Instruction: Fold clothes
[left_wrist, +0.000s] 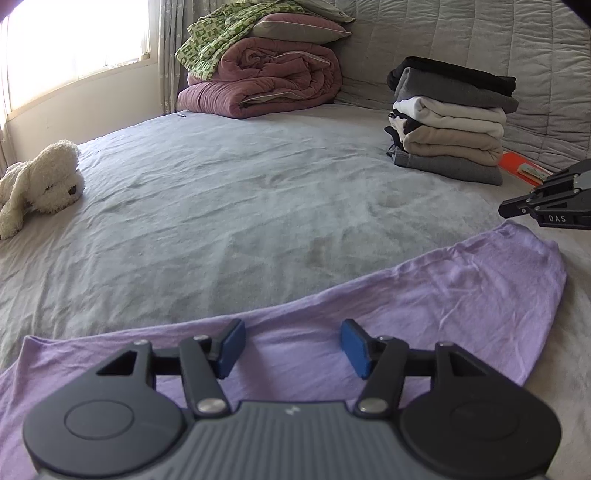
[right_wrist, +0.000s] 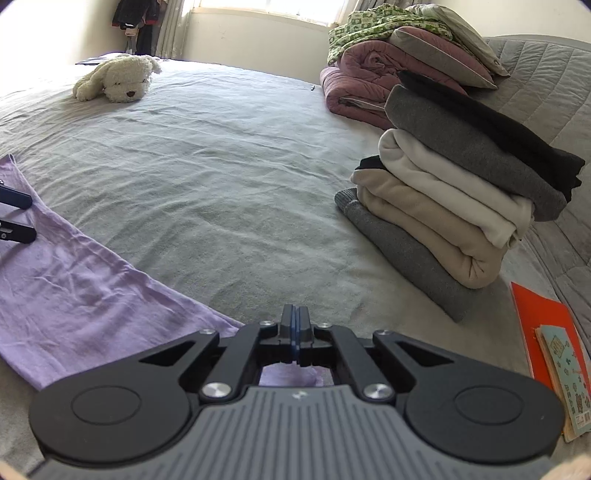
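Observation:
A lilac garment (left_wrist: 424, 299) lies flat on the grey bed; it also shows in the right wrist view (right_wrist: 74, 291). My left gripper (left_wrist: 293, 347) is open, its blue pads (left_wrist: 354, 347) just above the garment's near part, holding nothing. My right gripper (right_wrist: 295, 332) is shut with its jaws pressed together over the garment's right end; no cloth shows between the fingers. The right gripper also shows at the right edge of the left wrist view (left_wrist: 517, 208). The left gripper's fingertips (right_wrist: 18, 201) show at the left edge of the right wrist view.
A stack of folded clothes (left_wrist: 450, 122) (right_wrist: 454, 195) stands on the right. An orange book (right_wrist: 535, 328) lies beside it. A rolled maroon duvet with pillows (left_wrist: 266, 77) is at the back. A white plush dog (left_wrist: 40, 181) lies at the left.

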